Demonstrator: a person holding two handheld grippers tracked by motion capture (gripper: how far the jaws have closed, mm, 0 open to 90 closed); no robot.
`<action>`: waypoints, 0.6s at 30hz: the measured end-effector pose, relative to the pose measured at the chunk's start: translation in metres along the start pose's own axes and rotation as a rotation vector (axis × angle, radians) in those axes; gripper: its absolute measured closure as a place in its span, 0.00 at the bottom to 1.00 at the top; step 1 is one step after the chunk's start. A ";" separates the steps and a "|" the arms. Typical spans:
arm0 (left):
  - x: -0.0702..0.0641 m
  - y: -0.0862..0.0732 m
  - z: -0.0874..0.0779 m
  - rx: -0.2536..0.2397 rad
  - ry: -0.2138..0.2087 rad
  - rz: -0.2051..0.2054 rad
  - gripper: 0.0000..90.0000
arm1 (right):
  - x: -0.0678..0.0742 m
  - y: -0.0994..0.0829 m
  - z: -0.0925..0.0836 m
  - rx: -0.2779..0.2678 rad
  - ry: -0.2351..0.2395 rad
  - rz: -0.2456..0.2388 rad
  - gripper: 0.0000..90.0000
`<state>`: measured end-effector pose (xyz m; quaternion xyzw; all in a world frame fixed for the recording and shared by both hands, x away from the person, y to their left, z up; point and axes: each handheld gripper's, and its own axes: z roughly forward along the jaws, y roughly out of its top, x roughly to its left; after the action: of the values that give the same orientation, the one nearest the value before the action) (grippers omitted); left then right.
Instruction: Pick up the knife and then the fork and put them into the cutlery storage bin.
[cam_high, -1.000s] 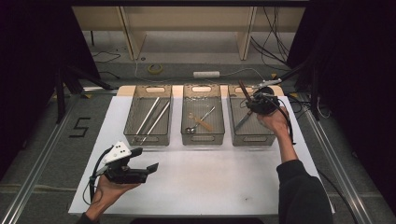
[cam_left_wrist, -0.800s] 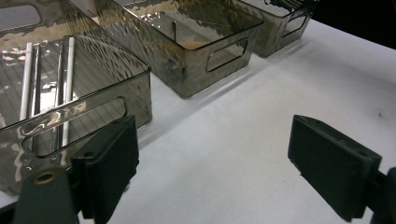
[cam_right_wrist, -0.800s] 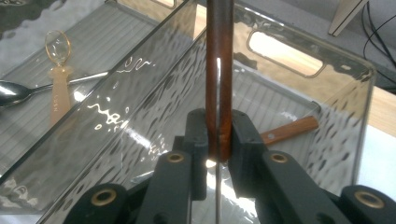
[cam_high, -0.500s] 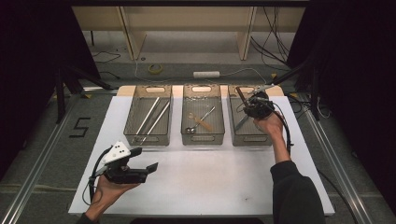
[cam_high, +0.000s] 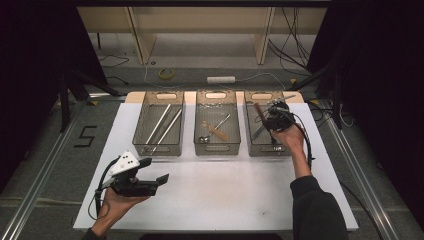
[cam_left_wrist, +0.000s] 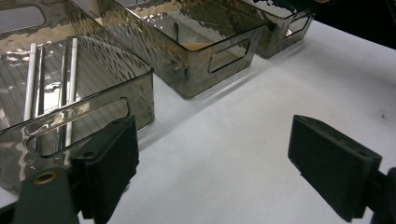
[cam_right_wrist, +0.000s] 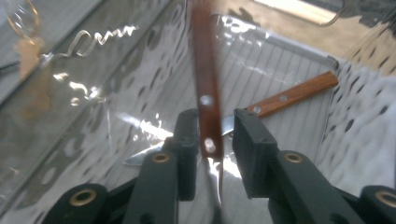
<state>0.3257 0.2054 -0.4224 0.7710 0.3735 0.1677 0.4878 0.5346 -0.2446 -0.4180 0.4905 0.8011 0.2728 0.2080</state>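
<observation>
— Where's your knife (cam_right_wrist: 205, 100)?

— Between your right gripper (cam_right_wrist: 212, 140)'s jaws, over the right bin (cam_high: 252, 142). They've just been opening; it looks loose. Your left gripper (cam_left_wrist: 212, 163) is spread wide above the table (cam_left_wrist: 243, 140).

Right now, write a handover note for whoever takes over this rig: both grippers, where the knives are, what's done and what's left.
Right gripper: over the right bin, jaws have just been opening. A wooden-handled knife stands between its fingers, apparently just released.
Left gripper: open, holding nothing, idle above the white mat in front of the left bin.
Things: a second wooden-handled knife lies flat in the right bin; metal rods in the left bin; a spoon in the middle bin.
Done: knife brought into the right bin.
Left: let it settle, then withdraw the right gripper.
</observation>
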 end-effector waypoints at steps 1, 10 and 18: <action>0.000 0.000 0.000 0.000 -0.001 -0.001 0.18 | 0.000 0.000 -0.002 -0.009 0.002 0.001 0.76; 0.001 0.000 -0.001 -0.011 -0.001 -0.018 0.17 | 0.008 0.001 -0.027 -0.078 0.069 0.009 0.55; 0.002 0.000 -0.001 -0.015 -0.004 -0.027 0.17 | 0.028 -0.009 -0.049 -0.153 0.205 0.018 0.44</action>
<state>0.3264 0.2073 -0.4220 0.7626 0.3815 0.1624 0.4965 0.4869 -0.2342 -0.3877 0.4501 0.7905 0.3837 0.1591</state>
